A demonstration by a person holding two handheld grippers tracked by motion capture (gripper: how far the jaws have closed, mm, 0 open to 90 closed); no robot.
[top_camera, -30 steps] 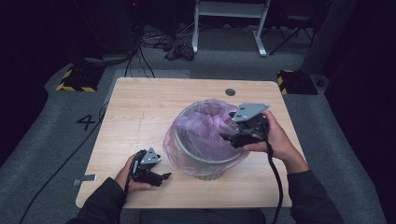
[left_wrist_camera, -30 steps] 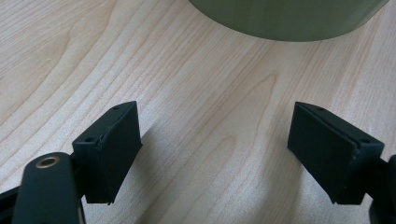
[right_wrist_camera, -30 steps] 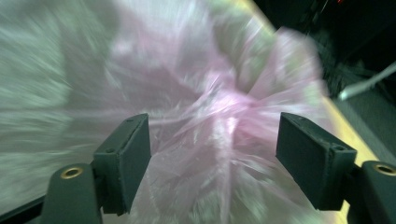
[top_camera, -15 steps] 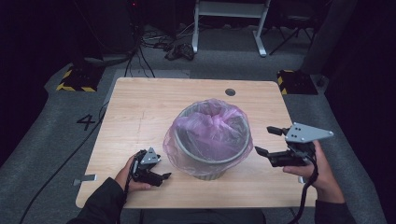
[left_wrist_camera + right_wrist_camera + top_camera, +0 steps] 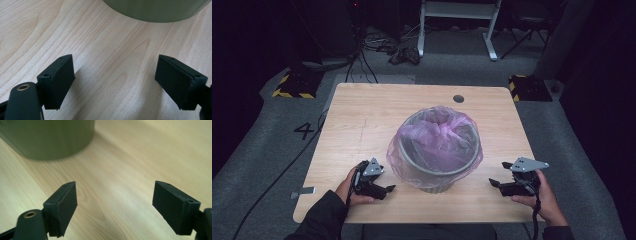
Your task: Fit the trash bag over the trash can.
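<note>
Moved since a second ago: my right gripper [image 5: 498, 183] is no longer up at the rim of the bin [image 5: 434, 172]; it is now sitting low at the near right part of the table [image 5: 362, 115], and its jaws have just been opening with nothing between them.
Unmoved since then: my left gripper [image 5: 387, 189] is staying where it was at the near left of the bin, and the bin with its bag [image 5: 437, 137] is standing where it stood.
Right gripper now: I am holding it near the table's front edge, pointing toward the bin's base, jaws spread wide and pinching nothing; in the right gripper view bare wood is showing between the two black pads [image 5: 62, 207].
Left gripper now: I am holding it just beside the bin's lower wall, jaws spread and pinching nothing; in the left gripper view the wood grain is lying open between the pads [image 5: 60, 80].
Bin: it is standing upright near the middle of the table, between my two grippers, touching neither.
Bag: the pink see-through bag is lining the bin, its edge folded out over the rim all round.
Bin in the gripper views: its grey-green wall [image 5: 155, 10] is showing at the top of the left gripper view and, blurred, at the upper left of the right gripper view [image 5: 47, 137].
</note>
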